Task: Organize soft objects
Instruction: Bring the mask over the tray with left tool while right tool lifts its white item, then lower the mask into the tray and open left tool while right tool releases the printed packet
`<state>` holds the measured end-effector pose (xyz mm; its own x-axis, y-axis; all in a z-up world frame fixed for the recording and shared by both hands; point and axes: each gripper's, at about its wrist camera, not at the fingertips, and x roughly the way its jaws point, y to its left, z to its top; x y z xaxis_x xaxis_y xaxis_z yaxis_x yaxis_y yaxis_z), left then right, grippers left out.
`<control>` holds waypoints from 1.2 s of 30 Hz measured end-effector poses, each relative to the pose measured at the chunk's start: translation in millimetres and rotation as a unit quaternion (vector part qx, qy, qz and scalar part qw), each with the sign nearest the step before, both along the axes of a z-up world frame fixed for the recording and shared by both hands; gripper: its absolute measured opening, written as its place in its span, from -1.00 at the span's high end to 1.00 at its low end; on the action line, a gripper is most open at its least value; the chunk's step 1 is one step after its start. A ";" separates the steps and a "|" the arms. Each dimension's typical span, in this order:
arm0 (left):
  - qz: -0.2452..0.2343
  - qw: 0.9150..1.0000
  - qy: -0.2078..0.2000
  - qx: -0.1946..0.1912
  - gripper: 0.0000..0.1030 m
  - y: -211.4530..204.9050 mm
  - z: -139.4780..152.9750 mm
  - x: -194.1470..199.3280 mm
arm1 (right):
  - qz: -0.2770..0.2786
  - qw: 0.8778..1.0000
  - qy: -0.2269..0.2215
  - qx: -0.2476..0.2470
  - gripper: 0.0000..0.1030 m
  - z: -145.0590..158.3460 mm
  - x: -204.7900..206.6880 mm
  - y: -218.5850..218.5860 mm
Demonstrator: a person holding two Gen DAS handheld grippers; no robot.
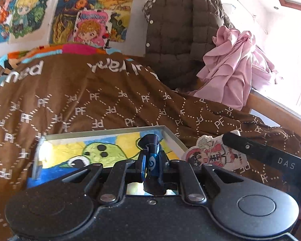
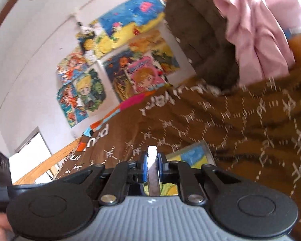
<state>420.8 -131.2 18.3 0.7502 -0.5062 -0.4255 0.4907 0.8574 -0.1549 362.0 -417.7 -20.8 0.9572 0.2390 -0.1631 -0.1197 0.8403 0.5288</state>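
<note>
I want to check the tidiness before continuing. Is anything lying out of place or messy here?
Yes. A pink garment lies crumpled in a bunch against the brown quilted jacket, not folded. A small cartoon sticker-like card lies loose on the brown PF blanket, beside the framed picture.

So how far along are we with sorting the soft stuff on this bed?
Little looks done: the pink garment and the quilted brown jacket still sit heaped beyond the brown PF blanket. In hand: both grippers, left and right, are clamped on the silver-framed picture. Left: set it down and tidy the clothes, blanket and cartoon cut-out.
</note>
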 end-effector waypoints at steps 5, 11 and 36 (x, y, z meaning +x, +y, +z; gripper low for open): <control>-0.004 0.999 0.023 -0.030 0.75 -9.8 -18.2 25.4 | -0.014 0.999 0.038 -0.009 0.76 -12.4 15.3 -0.5; -0.003 0.998 0.047 -0.033 0.75 -19.7 -34.0 37.5 | -0.006 0.997 0.064 -0.032 0.75 -16.5 17.5 12.0; 0.067 0.989 0.127 0.048 0.07 -24.4 -54.3 43.2 | -0.012 0.985 0.130 -0.109 0.02 -12.0 18.3 33.5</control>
